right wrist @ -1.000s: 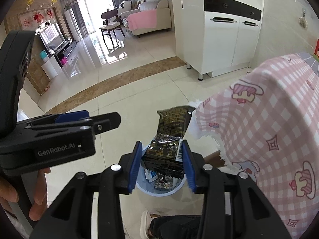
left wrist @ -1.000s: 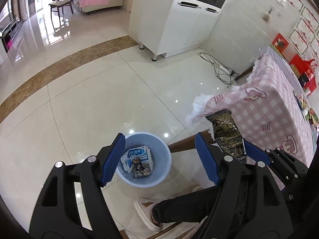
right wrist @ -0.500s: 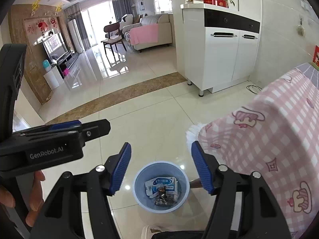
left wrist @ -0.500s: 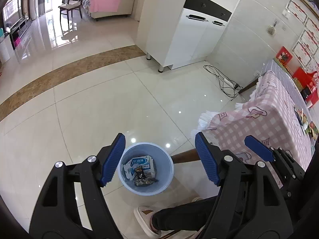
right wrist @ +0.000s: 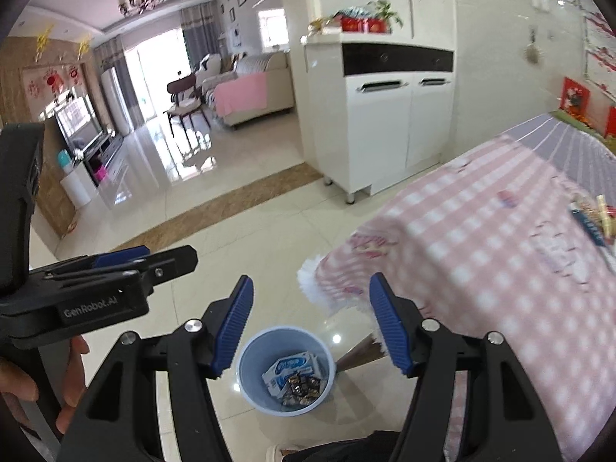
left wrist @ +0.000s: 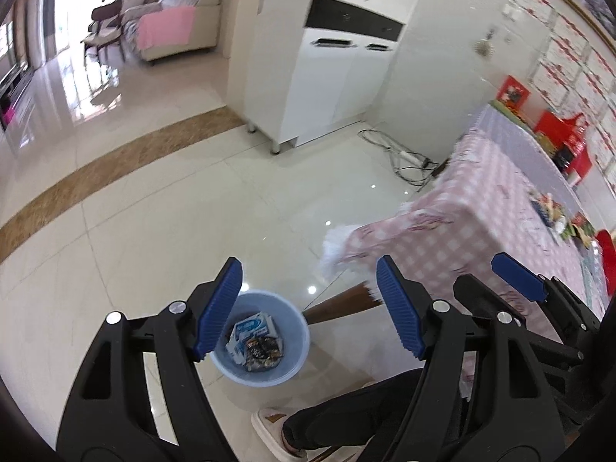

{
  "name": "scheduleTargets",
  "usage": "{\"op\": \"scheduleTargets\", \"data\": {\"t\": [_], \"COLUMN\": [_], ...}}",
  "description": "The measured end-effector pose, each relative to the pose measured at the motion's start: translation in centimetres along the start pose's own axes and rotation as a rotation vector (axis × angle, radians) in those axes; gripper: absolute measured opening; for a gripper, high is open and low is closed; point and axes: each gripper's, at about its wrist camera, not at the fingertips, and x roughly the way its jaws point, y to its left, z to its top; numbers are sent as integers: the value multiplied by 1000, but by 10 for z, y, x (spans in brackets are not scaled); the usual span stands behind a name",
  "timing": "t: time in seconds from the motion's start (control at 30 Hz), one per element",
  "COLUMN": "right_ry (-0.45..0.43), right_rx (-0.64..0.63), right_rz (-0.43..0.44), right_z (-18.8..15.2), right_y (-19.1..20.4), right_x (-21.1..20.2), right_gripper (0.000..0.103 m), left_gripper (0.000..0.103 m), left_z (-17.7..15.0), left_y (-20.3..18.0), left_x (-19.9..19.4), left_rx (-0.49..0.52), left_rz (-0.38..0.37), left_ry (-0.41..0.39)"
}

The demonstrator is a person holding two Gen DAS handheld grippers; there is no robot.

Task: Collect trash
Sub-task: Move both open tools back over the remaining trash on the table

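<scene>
A round light-blue plastic bin (right wrist: 285, 371) stands on the shiny pale tile floor (left wrist: 161, 231). Inside it lie a white and blue wrapper (right wrist: 290, 369) and a dark crinkly snack wrapper (right wrist: 302, 387), touching. The right gripper (right wrist: 310, 331) hangs over the bin, jaws wide apart and empty. The left gripper (left wrist: 308, 308) has wide, empty jaws too, with the bin at its 7 o'clock. A worktop with a pink checked cloth (right wrist: 481, 250) is at the bin's 2 o'clock.

The pink checked tablecloth (right wrist: 481, 269) is motion-blurred; items (right wrist: 593, 215) at its right edge are too smeared to identify.
</scene>
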Motion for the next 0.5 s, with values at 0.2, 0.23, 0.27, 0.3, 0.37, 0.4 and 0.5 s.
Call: {"op": "scheduleTargets", "data": {"t": [0.2, 0.23, 0.27, 0.3, 0.37, 0.4, 0.5], "right_ry": [-62, -79, -95, -104, -126, -131, -147], "right_rx": [80, 90, 101, 111, 153, 175, 248], "right_rz": [-45, -60, -78, -90, -118, -130, -176], "right_z": [7, 7, 6, 5, 2, 0, -8], "right_y": [-40, -48, -58, -65, -89, -101, -142], "right_x": [-41, -51, -59, -65, -81, -88, -110], "right_gripper": [62, 62, 62, 62, 62, 62, 62], "left_gripper": [72, 72, 72, 72, 73, 74, 75], "left_z": [13, 15, 17, 17, 18, 18, 17], "left_y": [-53, -66, -80, -90, -119, -132, -181], "left_x": [-14, -14, -14, -14, -11, -9, 1], "left_rx": [84, 99, 115, 127, 159, 175, 223], "left_rz": [-69, -87, -106, -118, -152, -169, -217], "left_ry": [-34, -36, -37, -36, -32, -27, -7]}}
